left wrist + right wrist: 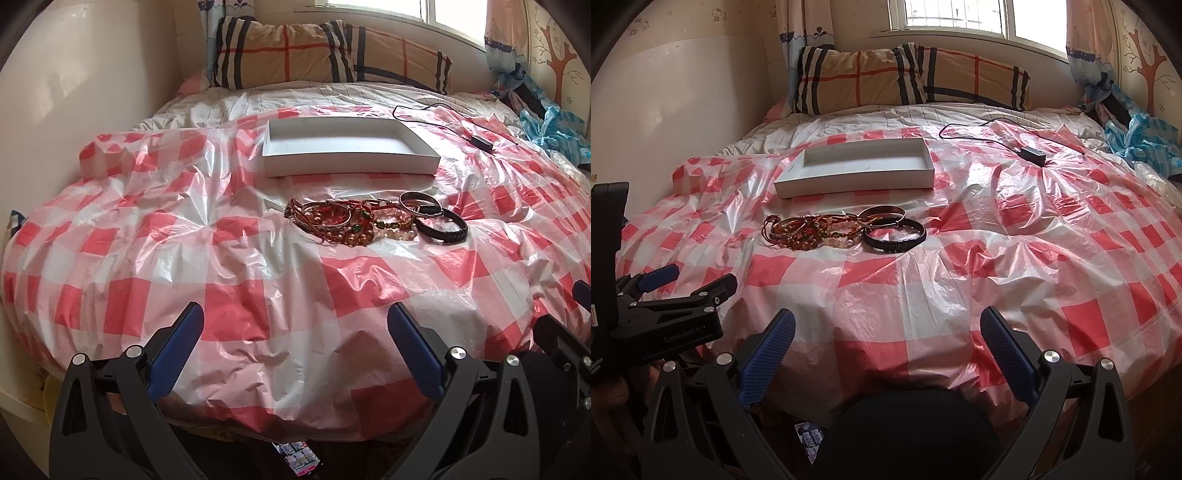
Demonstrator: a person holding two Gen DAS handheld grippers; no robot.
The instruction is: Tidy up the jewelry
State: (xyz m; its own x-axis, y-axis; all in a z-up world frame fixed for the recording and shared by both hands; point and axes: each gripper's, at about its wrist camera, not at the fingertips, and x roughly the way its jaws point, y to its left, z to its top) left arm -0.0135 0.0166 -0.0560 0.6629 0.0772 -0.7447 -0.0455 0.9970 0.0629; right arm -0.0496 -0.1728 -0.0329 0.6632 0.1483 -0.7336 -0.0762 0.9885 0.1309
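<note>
From the left wrist camera, the left gripper [295, 325] hangs over the near edge of the bed, its blue-padded fingers [176, 352] spread wide with nothing between them. Ahead, on the red-and-white checked plastic sheet [229, 280], lies a heap of bracelets [351, 221]: red cords and amber beads tangled together, a silver bangle [419, 203] and a black braided bracelet [448, 225] at the heap's right end. Just beyond stands a shallow white box [347, 162], open and empty.

From the right wrist camera, the right gripper [888, 328] is likewise spread apart and holds nothing. The bracelets [820, 229] lie well ahead and to the left, the white box [857, 184] behind them. A black cable with adapter [1032, 153] rests further right, near the plaid pillows [908, 77].
</note>
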